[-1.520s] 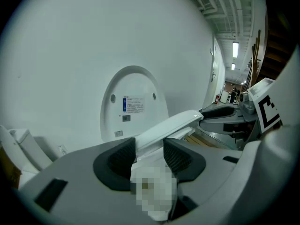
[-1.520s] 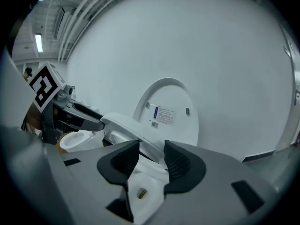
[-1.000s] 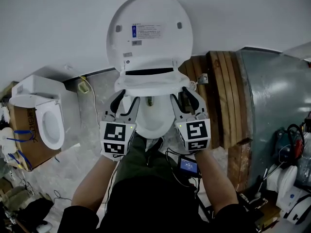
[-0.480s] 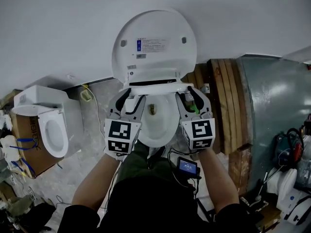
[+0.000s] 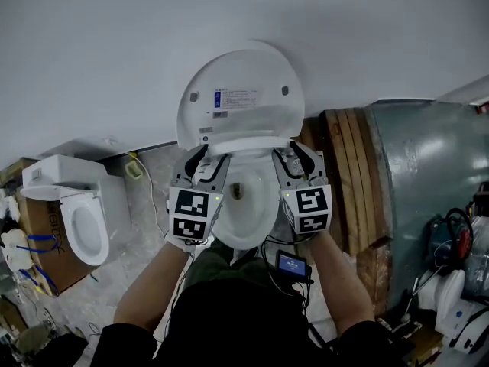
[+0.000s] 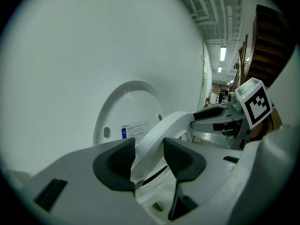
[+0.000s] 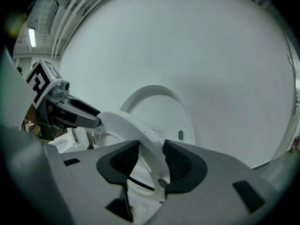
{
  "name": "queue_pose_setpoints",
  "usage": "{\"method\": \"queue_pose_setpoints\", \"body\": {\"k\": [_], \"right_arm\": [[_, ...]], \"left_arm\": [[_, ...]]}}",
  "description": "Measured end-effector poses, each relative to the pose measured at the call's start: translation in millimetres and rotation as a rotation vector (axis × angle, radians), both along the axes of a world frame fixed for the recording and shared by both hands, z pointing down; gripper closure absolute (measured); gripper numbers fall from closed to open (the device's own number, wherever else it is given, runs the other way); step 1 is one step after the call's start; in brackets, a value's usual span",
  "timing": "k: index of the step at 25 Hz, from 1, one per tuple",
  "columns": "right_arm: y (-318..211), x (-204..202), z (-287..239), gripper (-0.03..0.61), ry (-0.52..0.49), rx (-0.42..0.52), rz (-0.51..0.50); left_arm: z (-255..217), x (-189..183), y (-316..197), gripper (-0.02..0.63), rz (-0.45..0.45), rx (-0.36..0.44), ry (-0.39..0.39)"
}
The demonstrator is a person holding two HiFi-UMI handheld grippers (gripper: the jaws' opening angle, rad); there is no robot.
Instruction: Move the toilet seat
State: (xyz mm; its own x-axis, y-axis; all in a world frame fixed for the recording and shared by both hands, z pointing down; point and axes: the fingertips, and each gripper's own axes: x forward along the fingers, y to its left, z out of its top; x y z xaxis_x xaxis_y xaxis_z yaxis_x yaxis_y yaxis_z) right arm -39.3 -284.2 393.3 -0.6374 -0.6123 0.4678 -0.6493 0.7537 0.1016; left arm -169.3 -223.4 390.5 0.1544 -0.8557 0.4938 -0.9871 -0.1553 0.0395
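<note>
A white toilet stands against the wall with its lid (image 5: 244, 102) upright. The white toilet seat (image 5: 243, 144) is tilted up off the bowl (image 5: 244, 205), near the lid. My left gripper (image 5: 200, 157) is shut on the seat's left side and my right gripper (image 5: 290, 153) on its right side. In the left gripper view the seat ring (image 6: 164, 130) runs between the dark pads of the left gripper (image 6: 149, 161), with the lid (image 6: 126, 111) behind. In the right gripper view the seat (image 7: 126, 125) sits clamped in the right gripper (image 7: 151, 161).
A second white toilet (image 5: 76, 212) and a cardboard box (image 5: 30, 228) stand at the left. Wooden planks (image 5: 348, 174) and a grey-green panel (image 5: 428, 174) lie to the right. A small device with a screen (image 5: 293, 264) hangs near my right forearm. The white wall (image 5: 229, 21) is right behind the lid.
Both grippers have moved up and toward the wall with the seat between them. The seat has swung up from the bowl, closer to the upright lid.
</note>
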Motion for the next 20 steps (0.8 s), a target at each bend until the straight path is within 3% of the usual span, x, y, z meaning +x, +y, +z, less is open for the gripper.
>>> {"method": "queue_pose_setpoints", "body": {"k": [20], "right_arm": [[-63,-32,-10,0.383,0.033,-0.038,0.046]], "left_arm": [[-10,-30,-65,0.417,0.0,-0.026,0.023]]}}
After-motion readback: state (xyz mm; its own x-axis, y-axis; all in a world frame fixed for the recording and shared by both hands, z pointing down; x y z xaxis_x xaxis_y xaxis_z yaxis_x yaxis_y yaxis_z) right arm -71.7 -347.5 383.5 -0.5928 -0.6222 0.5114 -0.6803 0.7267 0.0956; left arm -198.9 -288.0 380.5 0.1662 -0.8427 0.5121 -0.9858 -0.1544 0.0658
